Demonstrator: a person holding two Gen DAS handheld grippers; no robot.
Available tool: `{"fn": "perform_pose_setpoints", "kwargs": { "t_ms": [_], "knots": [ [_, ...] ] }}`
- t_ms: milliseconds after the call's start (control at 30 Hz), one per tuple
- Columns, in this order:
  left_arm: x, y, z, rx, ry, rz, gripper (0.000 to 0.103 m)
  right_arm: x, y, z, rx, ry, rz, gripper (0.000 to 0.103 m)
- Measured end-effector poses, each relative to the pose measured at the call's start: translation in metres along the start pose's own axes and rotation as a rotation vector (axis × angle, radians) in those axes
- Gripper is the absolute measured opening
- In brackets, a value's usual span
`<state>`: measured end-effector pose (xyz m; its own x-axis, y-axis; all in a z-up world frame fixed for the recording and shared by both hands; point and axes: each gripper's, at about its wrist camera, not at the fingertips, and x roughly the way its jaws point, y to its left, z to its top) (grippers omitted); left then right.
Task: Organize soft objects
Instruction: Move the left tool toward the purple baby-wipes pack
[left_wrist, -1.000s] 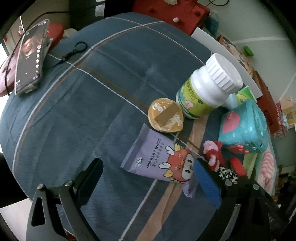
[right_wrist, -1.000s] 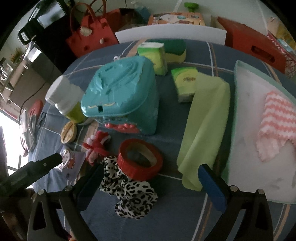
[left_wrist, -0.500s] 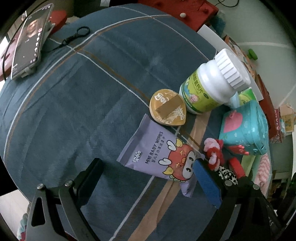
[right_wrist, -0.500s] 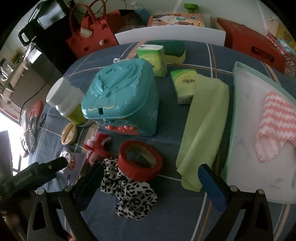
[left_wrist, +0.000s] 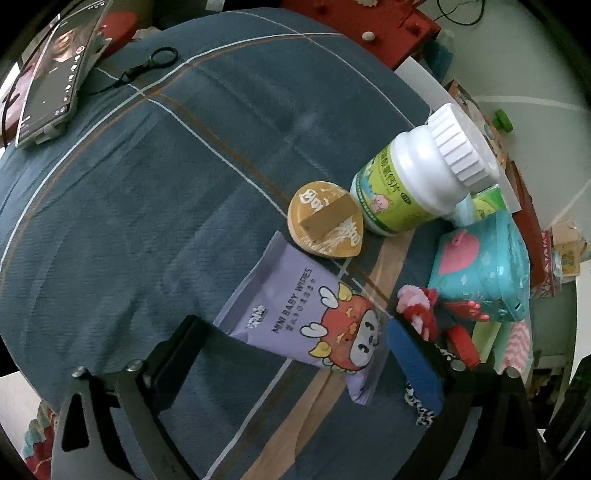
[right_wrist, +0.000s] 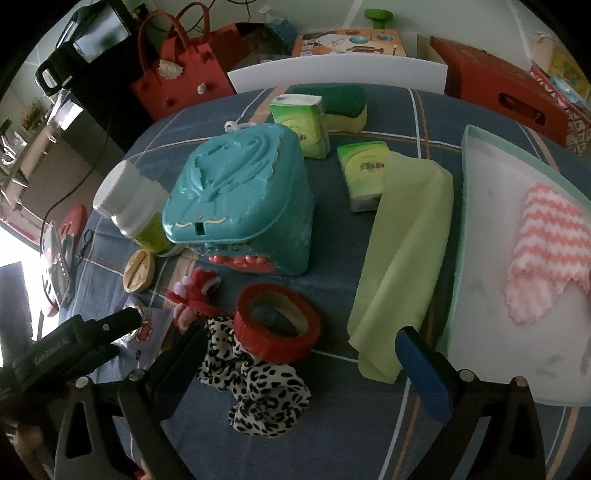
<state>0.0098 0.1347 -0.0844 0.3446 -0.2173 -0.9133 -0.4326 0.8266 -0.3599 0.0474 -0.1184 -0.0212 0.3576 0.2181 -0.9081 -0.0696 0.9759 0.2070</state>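
Note:
A purple baby wipes pack (left_wrist: 295, 306) lies flat on the blue checked tablecloth (left_wrist: 147, 206). My left gripper (left_wrist: 295, 334) hangs just over its near end, jaws opening wide, the pack between the fingers without the pads pressing it. My right gripper (right_wrist: 301, 354) is open above a leopard-print scrunchie (right_wrist: 262, 387) and a red tape roll (right_wrist: 277, 326). A yellow-green cloth (right_wrist: 402, 251) lies to the right of them. A pink-and-white zigzag cloth (right_wrist: 546, 254) rests in the white tray (right_wrist: 480, 369). A red plush toy (right_wrist: 195, 291) lies by the teal box (right_wrist: 240, 199).
A white-capped bottle (left_wrist: 413, 177) and a round yellow lid (left_wrist: 325, 221) stand behind the wipes. Two green tissue packs (right_wrist: 301, 122) and a sponge (right_wrist: 340, 103) sit at the back. A phone (left_wrist: 55, 77) leans at the table's far left edge. Red bags crowd the floor behind.
The left gripper has sunk closer to the wipes pack and rolled a little; the pack now reaches in between its fingers. The right gripper's view has barely changed.

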Motion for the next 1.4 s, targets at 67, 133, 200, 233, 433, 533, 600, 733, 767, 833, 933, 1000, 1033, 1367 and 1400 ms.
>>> {"fn": "perform_pose_setpoints", "kwargs": {
  "t_ms": [67, 133, 200, 233, 433, 533, 600, 733, 767, 833, 933, 1000, 1033, 1367, 1400],
  "knots": [
    [0.000, -0.001, 0.000, -0.009, -0.011, -0.011, 0.103, -0.002, -0.001, 0.000, 0.003, -0.002, 0.001, 0.103],
    [0.002, -0.002, -0.001, -0.013, -0.014, -0.015, 0.103, -0.003, -0.003, 0.001, 0.005, -0.004, 0.001, 0.103],
    [0.001, -0.005, 0.000, -0.014, -0.009, -0.022, 0.103, -0.004, -0.003, 0.001, 0.006, -0.006, 0.001, 0.103],
    [0.001, -0.004, 0.000, -0.016, -0.006, -0.025, 0.103, -0.005, -0.003, 0.001, 0.006, -0.007, 0.001, 0.103],
    [0.000, 0.004, 0.003, -0.058, -0.004, -0.042, 0.103, -0.008, -0.003, 0.001, 0.008, -0.014, 0.001, 0.103],
    [0.000, 0.006, 0.002, -0.062, -0.014, -0.040, 0.102, -0.009, -0.004, 0.001, 0.010, -0.015, 0.002, 0.103],
    [-0.003, 0.008, 0.002, -0.056, -0.015, -0.035, 0.102, -0.010, -0.005, 0.002, 0.011, -0.017, 0.003, 0.103],
    [-0.005, 0.005, 0.001, -0.063, -0.020, -0.055, 0.102, -0.009, -0.005, 0.002, 0.011, -0.018, 0.003, 0.103],
    [-0.006, 0.005, 0.001, -0.066, -0.021, -0.073, 0.102, -0.010, -0.005, 0.002, 0.011, -0.018, 0.003, 0.103],
    [-0.006, 0.002, 0.002, -0.063, -0.016, -0.108, 0.100, -0.009, -0.005, 0.002, 0.012, -0.018, 0.004, 0.103],
    [-0.002, -0.005, 0.002, -0.048, -0.010, -0.105, 0.097, -0.010, -0.005, 0.002, 0.013, -0.018, 0.005, 0.103],
    [-0.002, -0.010, 0.002, -0.041, -0.019, -0.089, 0.087, -0.010, -0.005, 0.003, 0.015, -0.018, 0.006, 0.103],
    [-0.003, -0.011, 0.002, -0.037, -0.027, -0.082, 0.082, -0.010, -0.005, 0.003, 0.016, -0.019, 0.006, 0.103],
    [0.002, -0.007, 0.008, -0.074, 0.000, -0.186, 0.042, -0.006, -0.006, 0.003, 0.022, -0.016, 0.010, 0.103],
    [0.002, -0.006, 0.008, -0.081, 0.003, -0.194, 0.041, -0.006, -0.007, 0.004, 0.024, -0.017, 0.013, 0.103]
  ]
}}
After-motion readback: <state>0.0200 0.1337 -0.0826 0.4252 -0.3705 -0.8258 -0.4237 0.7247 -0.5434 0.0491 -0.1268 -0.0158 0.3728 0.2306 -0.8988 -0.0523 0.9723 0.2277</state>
